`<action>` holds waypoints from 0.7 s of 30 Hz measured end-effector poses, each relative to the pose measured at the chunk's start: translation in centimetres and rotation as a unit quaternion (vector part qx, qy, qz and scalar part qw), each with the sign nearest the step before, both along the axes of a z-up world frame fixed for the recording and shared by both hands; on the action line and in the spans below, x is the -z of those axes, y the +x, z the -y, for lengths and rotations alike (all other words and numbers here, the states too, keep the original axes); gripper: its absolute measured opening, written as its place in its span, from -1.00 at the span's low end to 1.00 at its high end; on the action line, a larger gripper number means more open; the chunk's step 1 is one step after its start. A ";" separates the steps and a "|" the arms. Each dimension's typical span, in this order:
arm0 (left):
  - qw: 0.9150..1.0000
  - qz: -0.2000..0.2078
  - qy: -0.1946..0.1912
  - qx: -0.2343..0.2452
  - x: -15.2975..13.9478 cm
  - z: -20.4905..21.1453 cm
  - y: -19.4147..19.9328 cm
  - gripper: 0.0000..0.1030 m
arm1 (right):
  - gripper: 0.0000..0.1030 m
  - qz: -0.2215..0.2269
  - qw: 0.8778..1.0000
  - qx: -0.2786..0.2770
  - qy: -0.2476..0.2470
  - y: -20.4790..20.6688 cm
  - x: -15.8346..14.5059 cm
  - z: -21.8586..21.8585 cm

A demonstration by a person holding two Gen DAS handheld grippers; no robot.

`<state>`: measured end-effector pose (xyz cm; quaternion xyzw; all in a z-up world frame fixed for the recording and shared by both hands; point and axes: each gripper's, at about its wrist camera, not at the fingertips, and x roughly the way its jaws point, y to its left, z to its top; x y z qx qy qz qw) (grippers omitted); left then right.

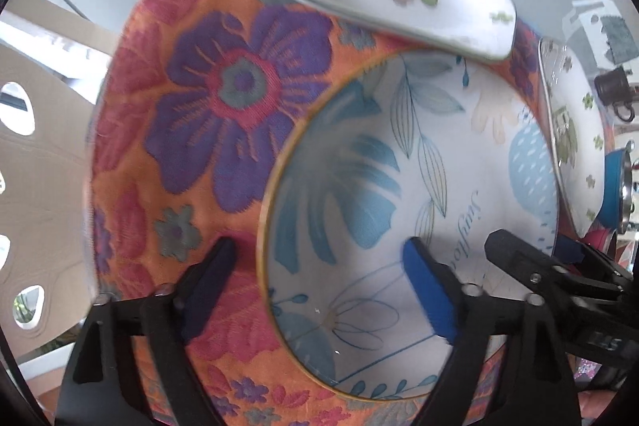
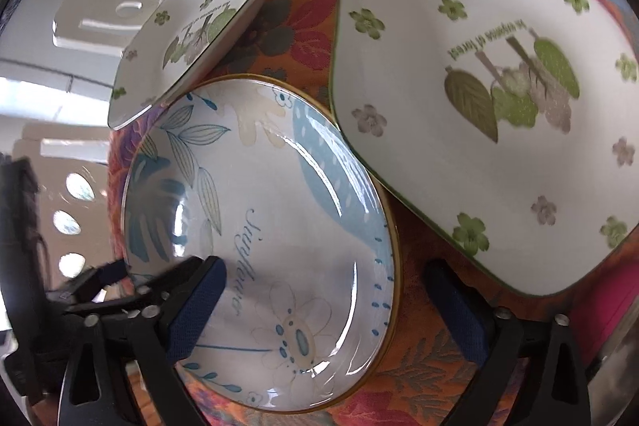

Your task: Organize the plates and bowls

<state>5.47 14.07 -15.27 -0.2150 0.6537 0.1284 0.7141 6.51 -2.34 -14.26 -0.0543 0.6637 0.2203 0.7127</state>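
1. A floral tablecloth (image 2: 303,38) in orange, red and purple covers the table and fills most of both wrist views; everything else sits on it.
2. The biggest dish is a square white plate (image 2: 499,106) with green and mauve flowers and a leaf motif, lying to the right of the round bowl in the right wrist view, its corner just beside or over the bowl's rim.
3. A round blue-leaf bowl (image 2: 279,218) with a thin gold rim and script lettering sits in the middle, between the two square dishes.
4. A second square white dish (image 2: 199,26), same flower pattern, lies beyond the bowl; its near corner overlaps the bowl's far rim.
5. The right gripper (image 2: 323,306) is spread wide, straddling the bowl's right rim: one finger over the inside, the other outside over the cloth. It grips nothing.
6. The left gripper (image 1: 319,286) is likewise wide apart, straddling the bowl's left rim (image 1: 267,226), clamped on nothing.
7. A white chair back (image 1: 24,186) with oval cutouts stands past the table edge.
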 end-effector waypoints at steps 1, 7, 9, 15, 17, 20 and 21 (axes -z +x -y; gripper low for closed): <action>1.000 0.004 -0.002 -0.005 -0.1 -0.5 -0.1 0.35 | 0.73 0.005 1.000 -0.005 -0.004 0.0 -0.1 -0.2; 1.000 0.023 -0.007 -0.008 -0.3 -2.6 0.2 -0.02 | 0.43 0.015 1.000 -0.019 -0.005 0.5 -0.5 -0.3; 1.000 0.028 -0.009 -0.002 -0.4 -3.1 0.6 -0.21 | 0.35 0.018 1.000 -0.025 -0.006 0.6 -0.6 -0.4; 0.999 0.033 -0.012 0.018 -0.6 -3.3 1.7 -0.30 | 0.24 0.022 0.999 -0.044 -0.010 0.5 -0.7 -1.2; 0.999 0.035 -0.008 0.035 -0.6 -3.3 1.8 -0.30 | 0.24 0.017 0.999 -0.046 -0.006 0.5 -0.6 -1.0; 0.998 0.037 -0.005 0.052 -0.7 -2.5 1.7 -0.30 | 0.24 0.009 0.999 -0.046 -0.002 0.5 -0.5 -0.9; 0.998 0.038 -0.004 0.059 -0.7 -2.3 1.5 -0.30 | 0.24 0.007 0.999 -0.047 -0.002 0.5 -0.5 -0.8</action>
